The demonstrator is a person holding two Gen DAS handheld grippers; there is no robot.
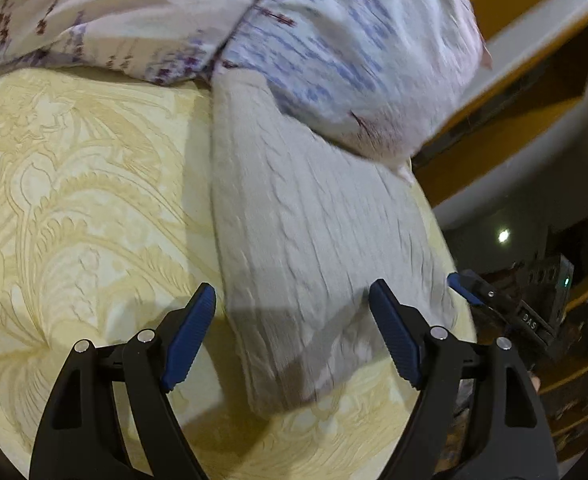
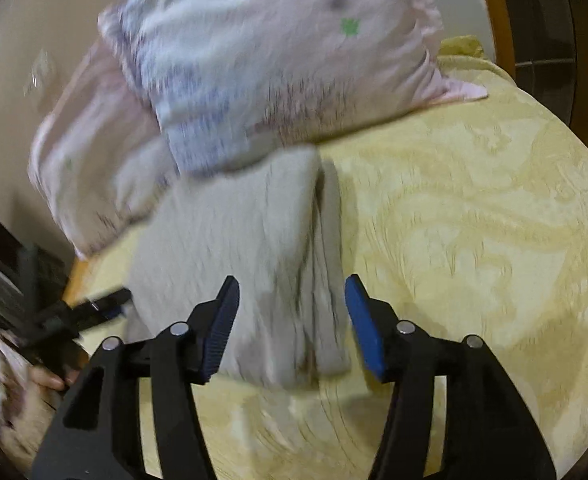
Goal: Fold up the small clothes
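Observation:
A grey knitted garment [image 1: 314, 240] lies folded into a long strip on the yellow patterned bedspread [image 1: 86, 200], its far end tucked under a pillow. My left gripper [image 1: 294, 308] is open and empty, hovering over the garment's near end. My right gripper [image 2: 292, 300] is open and empty, its jaws standing either side of the same garment [image 2: 246, 248] near its end. The right gripper's blue fingertip [image 1: 464, 288] shows at the garment's right edge in the left wrist view. The left gripper [image 2: 94, 304] shows blurred at the left in the right wrist view.
Two floral pillows [image 1: 334, 40] lie at the head of the bed, also in the right wrist view [image 2: 274, 72]. The bedspread [image 2: 474, 240] stretches to the right. The bed edge [image 1: 446, 240] drops off to a dark room with wooden furniture [image 1: 534, 80].

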